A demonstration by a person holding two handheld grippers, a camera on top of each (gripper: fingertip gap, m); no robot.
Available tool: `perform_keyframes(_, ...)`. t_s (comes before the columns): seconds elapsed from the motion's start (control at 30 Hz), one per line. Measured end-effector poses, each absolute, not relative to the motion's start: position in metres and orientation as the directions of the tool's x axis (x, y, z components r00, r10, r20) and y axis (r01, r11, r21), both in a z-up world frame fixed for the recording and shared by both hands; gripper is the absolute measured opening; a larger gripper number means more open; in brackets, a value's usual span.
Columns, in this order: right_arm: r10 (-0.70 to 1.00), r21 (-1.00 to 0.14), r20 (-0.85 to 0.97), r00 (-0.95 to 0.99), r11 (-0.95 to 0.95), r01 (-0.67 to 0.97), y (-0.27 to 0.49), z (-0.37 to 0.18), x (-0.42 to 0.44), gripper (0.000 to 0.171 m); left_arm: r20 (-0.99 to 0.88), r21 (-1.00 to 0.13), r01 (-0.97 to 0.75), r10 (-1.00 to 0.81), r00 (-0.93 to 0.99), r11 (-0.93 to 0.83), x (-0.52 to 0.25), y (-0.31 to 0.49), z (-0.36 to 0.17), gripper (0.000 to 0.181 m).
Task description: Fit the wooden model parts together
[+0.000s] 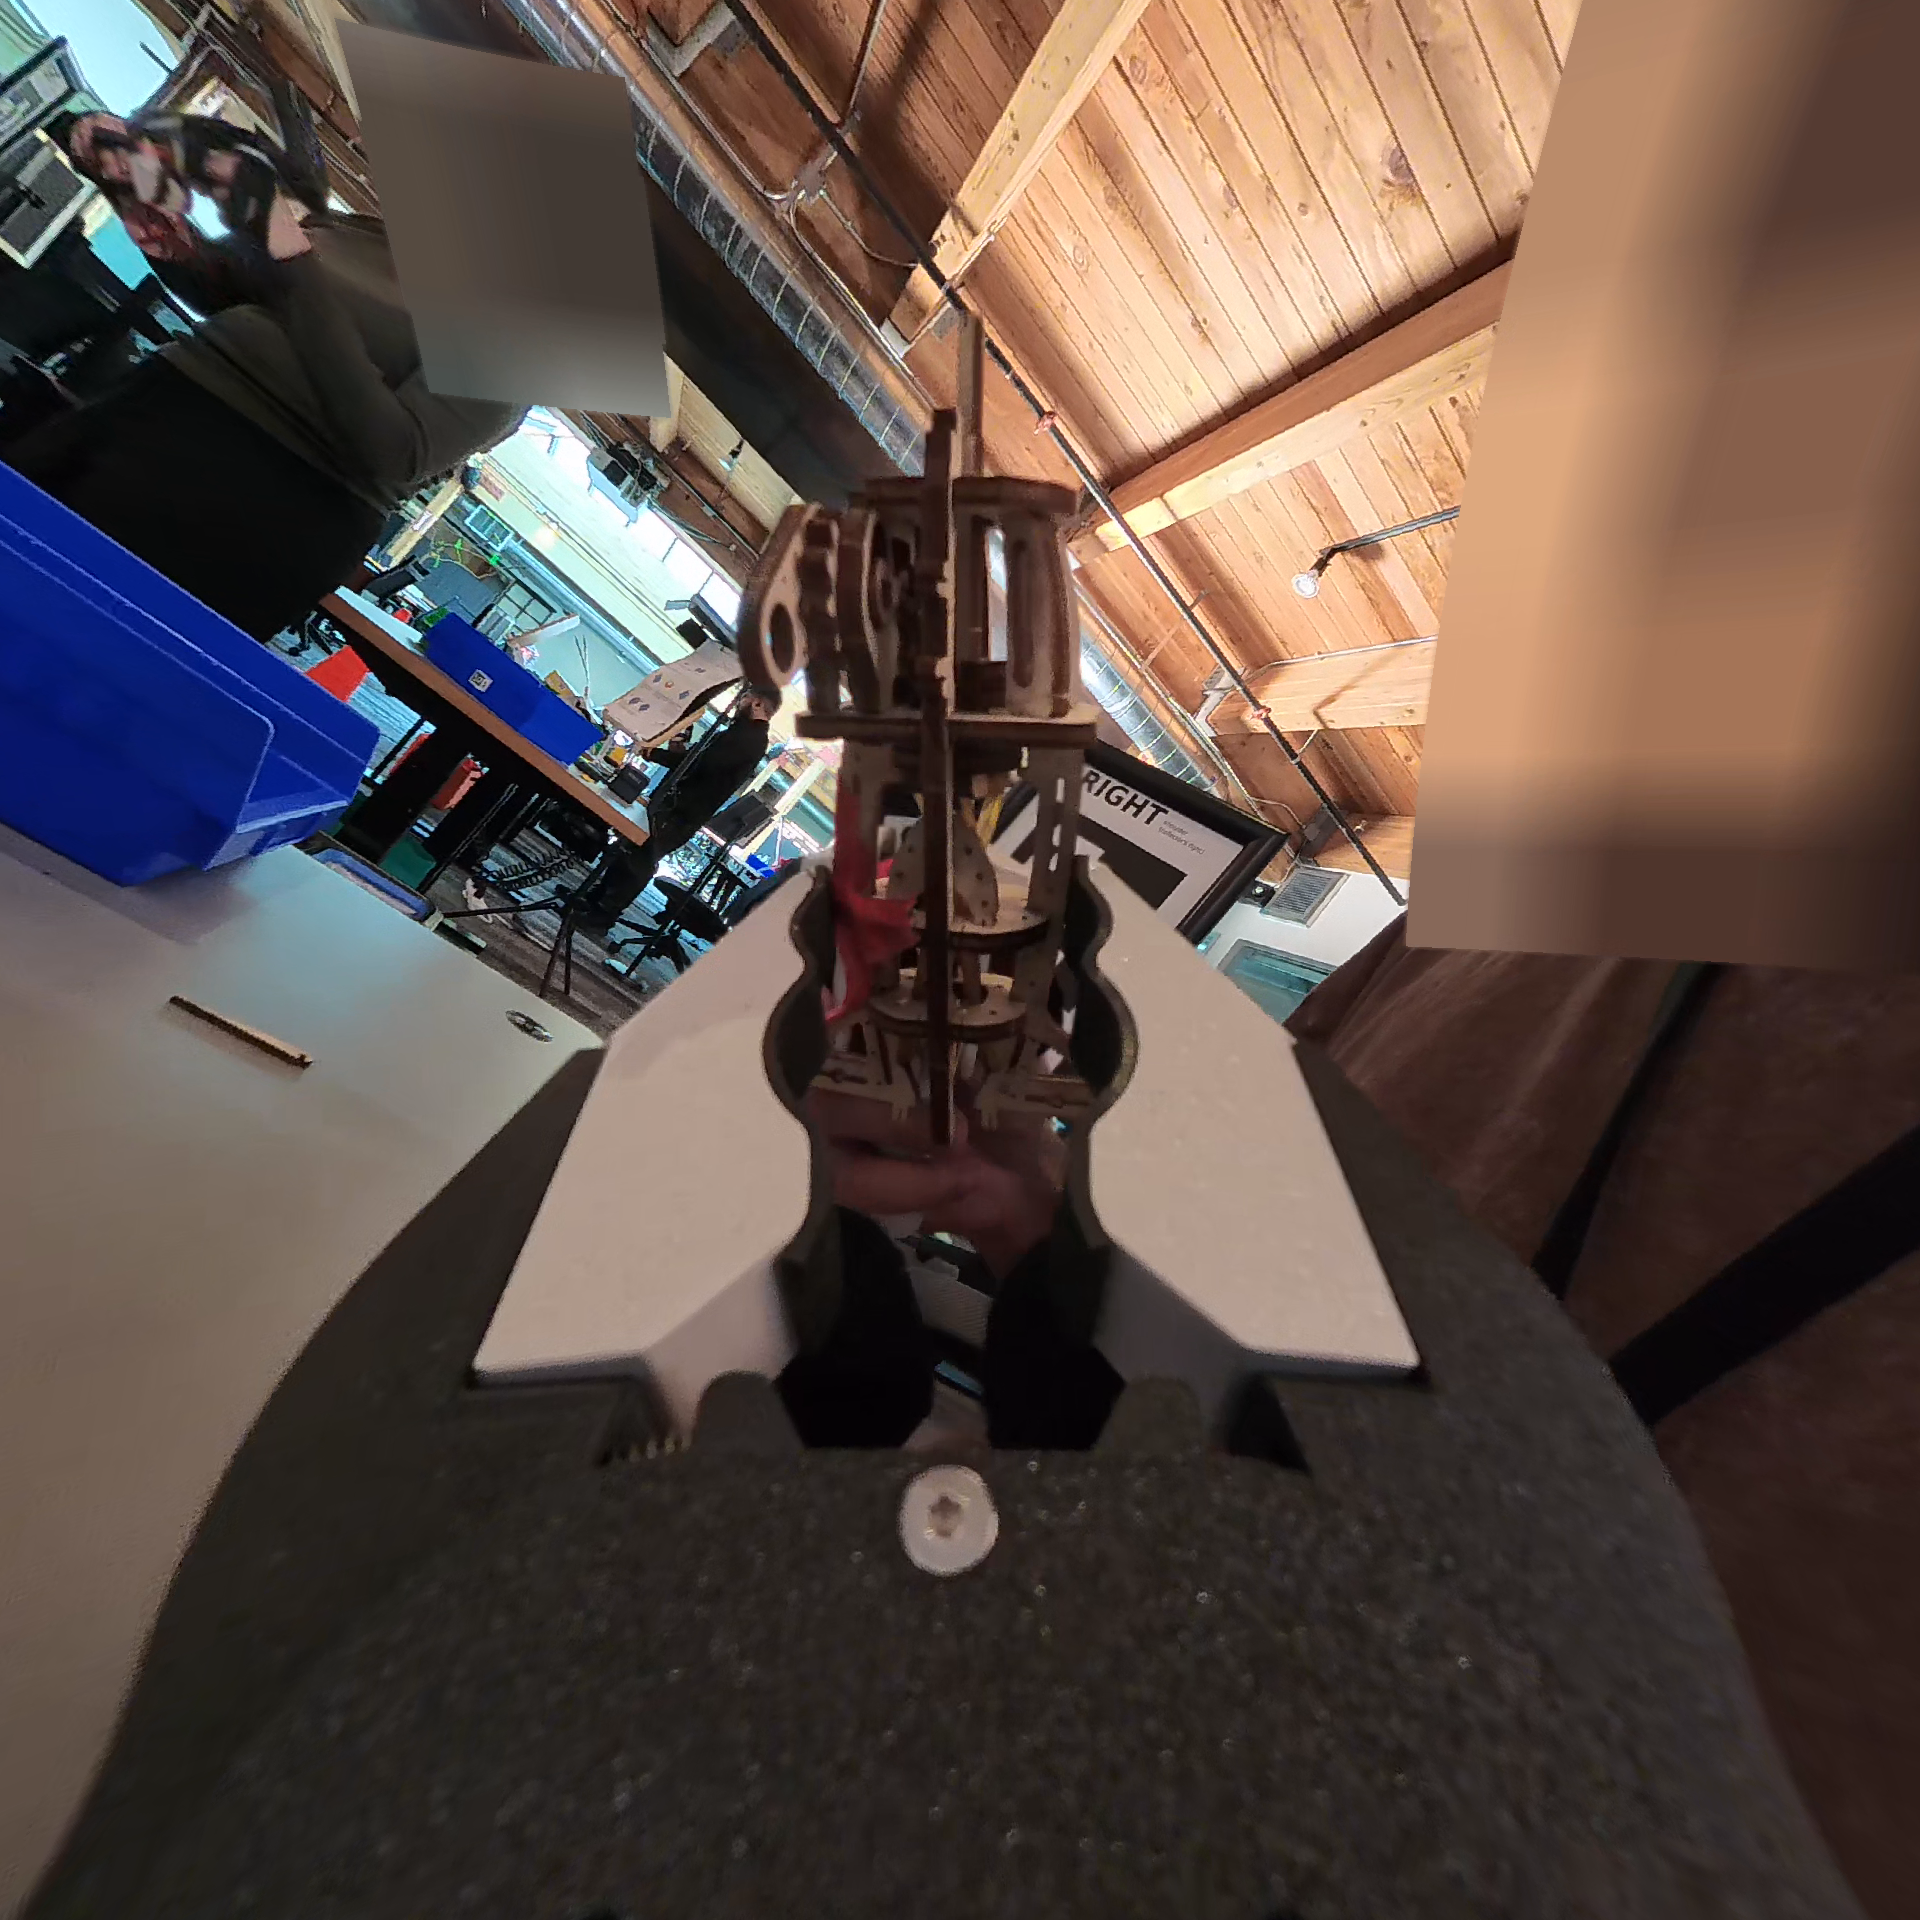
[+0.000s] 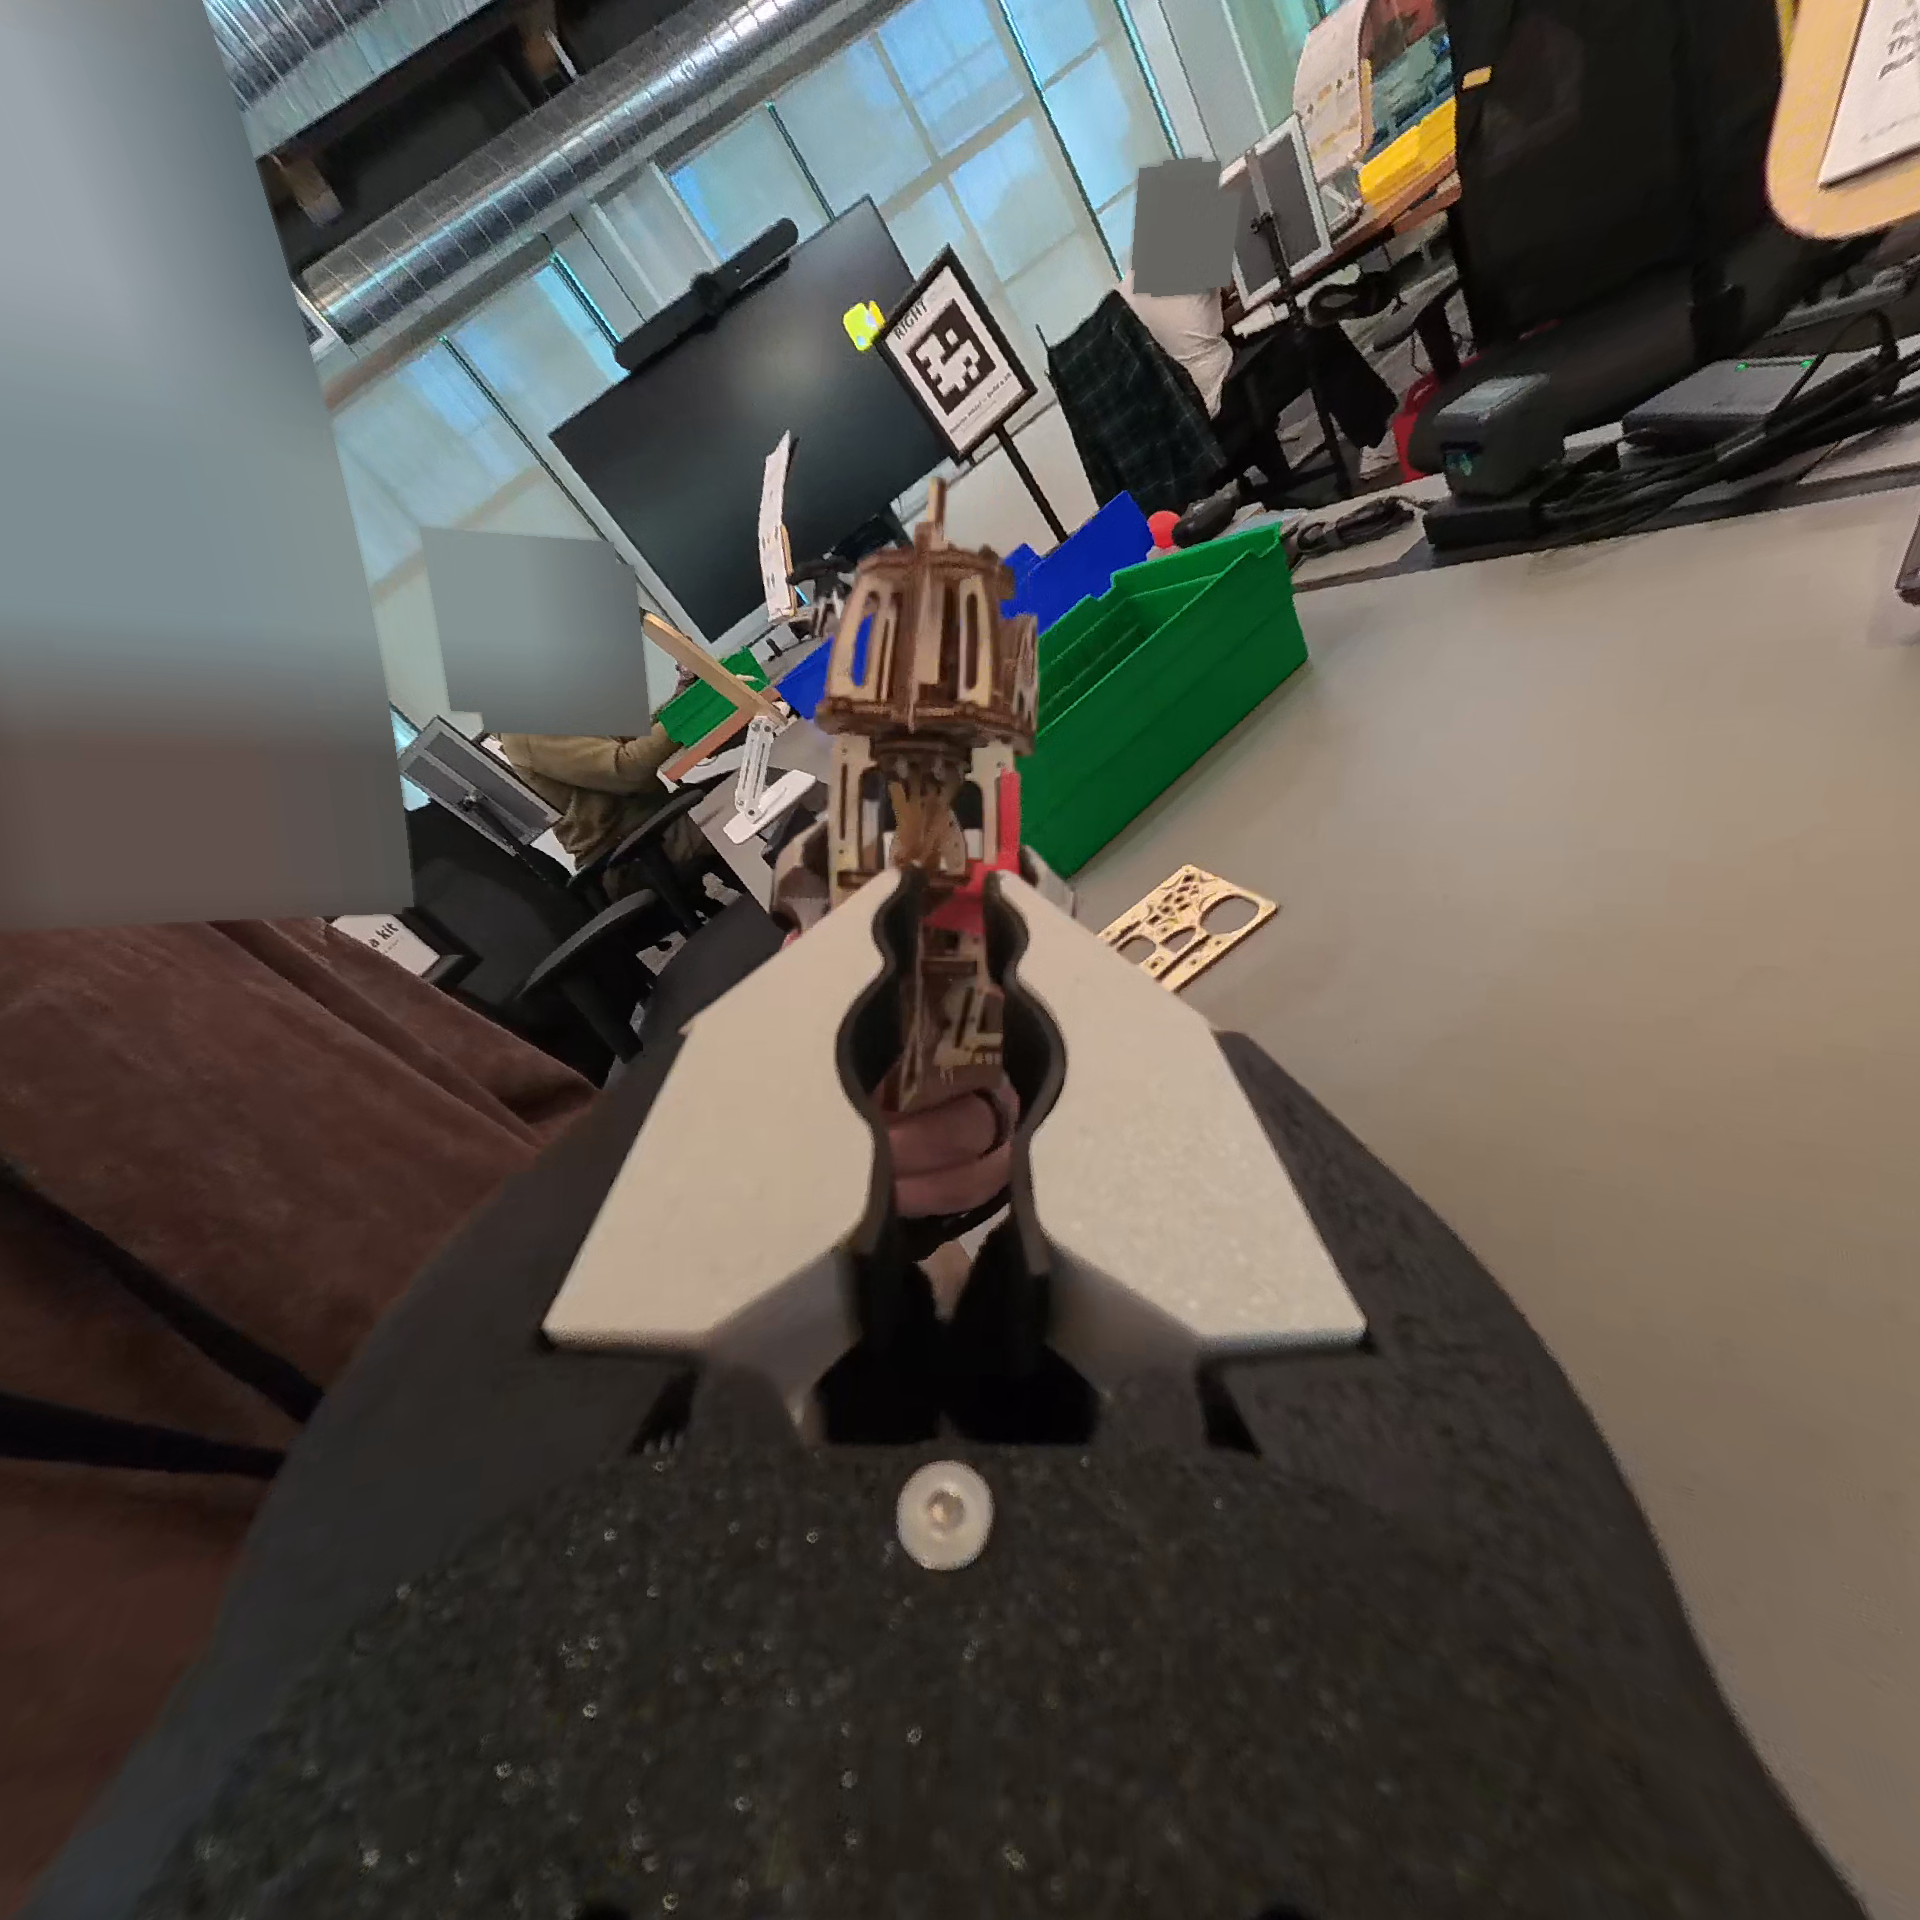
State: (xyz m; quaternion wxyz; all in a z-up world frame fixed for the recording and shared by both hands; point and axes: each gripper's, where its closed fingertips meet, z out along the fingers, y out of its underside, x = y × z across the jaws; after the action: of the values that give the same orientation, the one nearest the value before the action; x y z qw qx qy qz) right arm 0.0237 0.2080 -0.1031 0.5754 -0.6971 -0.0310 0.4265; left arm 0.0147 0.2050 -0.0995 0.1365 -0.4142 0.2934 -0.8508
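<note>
The wooden model [image 1: 935, 665] is a tall tower of laser-cut parts with a round cage top, gears and a red piece low down. In the left wrist view it stands upright between my left gripper's [image 1: 940, 914] white fingers [image 1: 707, 1143], which are shut on its lower part. In the right wrist view the same model [image 2: 920, 655] sticks up from my right gripper [image 2: 940, 883], whose fingers [image 2: 748, 1122] are shut on its base by the red piece. A hand [image 2: 945, 1143] shows behind the jaws. The model is held above the table.
A thin wooden stick [image 1: 241, 1031] lies on the white table at left, near a blue bin [image 1: 156, 707]. A punched-out wooden sheet [image 2: 1190, 925] lies on the grey table by a green bin [image 2: 1164, 686]. A brown sleeve [image 2: 208, 1143] is at left. People sit farther off. Both grippers' tips are close together, under 4 cm apart.
</note>
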Motion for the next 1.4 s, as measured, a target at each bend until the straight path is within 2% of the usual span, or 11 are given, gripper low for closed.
perform_keyframes(0.07, 0.560, -0.814, -0.578, 0.594, -0.342, -0.470, 0.208, -0.103, 0.028, 0.019, 0.621, -0.606, -0.013, -0.463, -0.632, -0.795, 0.014, 0.204, -0.098, 0.042)
perform_keyframes(0.17, 0.626, -0.691, -0.697, 0.350, -0.455, -0.561, 0.204, -0.101, 0.026, 0.044, 0.604, -0.592, -0.042, -0.409, -0.684, -0.805, 0.009, 0.196, -0.092, 0.042)
perform_keyframes(0.23, 0.643, -0.624, -0.741, 0.195, -0.552, -0.552, 0.201, -0.104, 0.019, 0.057, 0.588, -0.590, -0.066, -0.372, -0.718, -0.805, 0.007, 0.188, -0.088, 0.042)
perform_keyframes(0.3, 0.668, -0.620, -0.735, 0.114, -0.596, -0.510, 0.197, -0.103, 0.009, 0.062, 0.581, -0.589, -0.097, -0.337, -0.741, -0.802, 0.006, 0.180, -0.087, 0.043)
perform_keyframes(0.43, 0.710, -0.669, -0.694, 0.120, -0.575, -0.471, 0.197, -0.098, -0.002, 0.062, 0.563, -0.559, -0.113, -0.275, -0.780, -0.822, 0.001, 0.176, -0.081, 0.042)
perform_keyframes(0.7, 0.717, -0.686, -0.681, 0.149, -0.553, -0.472, 0.198, -0.103, -0.001, 0.059, 0.584, -0.532, -0.143, -0.240, -0.775, -0.834, 0.009, 0.173, -0.088, 0.042)
perform_keyframes(1.23, 0.731, -0.612, -0.682, 0.026, -0.551, -0.567, 0.196, -0.100, 0.002, 0.058, 0.578, -0.468, -0.164, -0.160, -0.800, -0.869, 0.011, 0.172, -0.087, 0.042)
perform_keyframes(1.4, 0.732, -0.558, -0.679, -0.052, -0.561, -0.612, 0.195, -0.095, 0.004, 0.056, 0.558, -0.435, -0.172, -0.114, -0.822, -0.884, 0.009, 0.171, -0.082, 0.042)
